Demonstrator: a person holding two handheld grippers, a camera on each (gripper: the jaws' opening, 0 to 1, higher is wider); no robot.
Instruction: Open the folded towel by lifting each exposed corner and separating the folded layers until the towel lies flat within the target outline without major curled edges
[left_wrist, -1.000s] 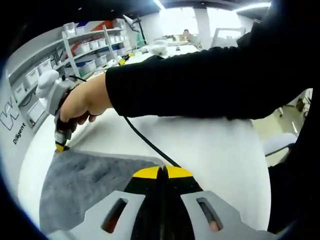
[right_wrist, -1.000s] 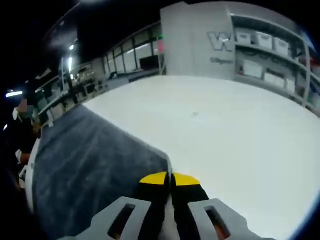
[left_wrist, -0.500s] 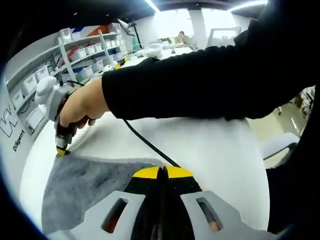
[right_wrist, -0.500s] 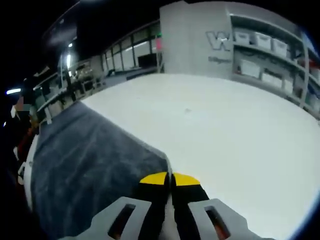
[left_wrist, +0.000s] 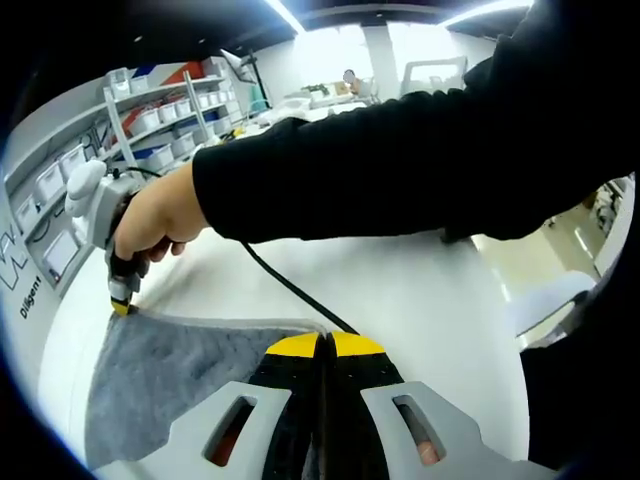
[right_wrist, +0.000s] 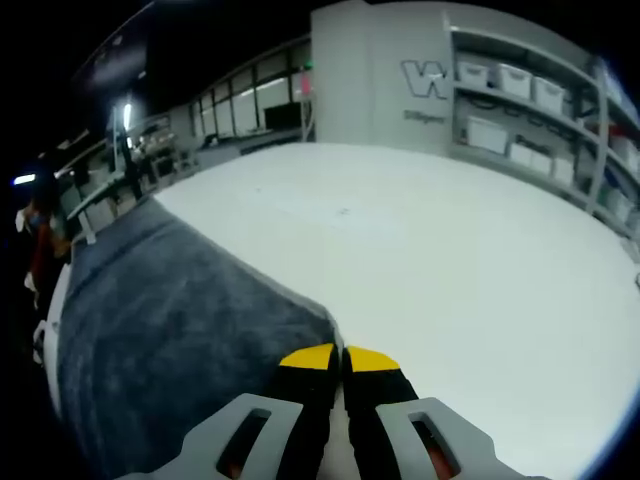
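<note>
We've got both tools pinched shut on neighbouring corners of the grey towel (left_wrist: 170, 375), left tool (left_wrist: 322, 345) on one, right tool (right_wrist: 343, 358) on the other, so we can tug that edge taut and flat against the white worktop (right_wrist: 450, 260).

Left gripper (left_wrist: 322, 345): grey slotted jaws, black fingers tipped yellow. Right gripper (right_wrist: 343, 358): identical jaws and yellow tips; its white handle has a black lower part and a black cable (left_wrist: 290, 290). Above the cable, a black sleeve (left_wrist: 400, 150) covers the arm.
</note>
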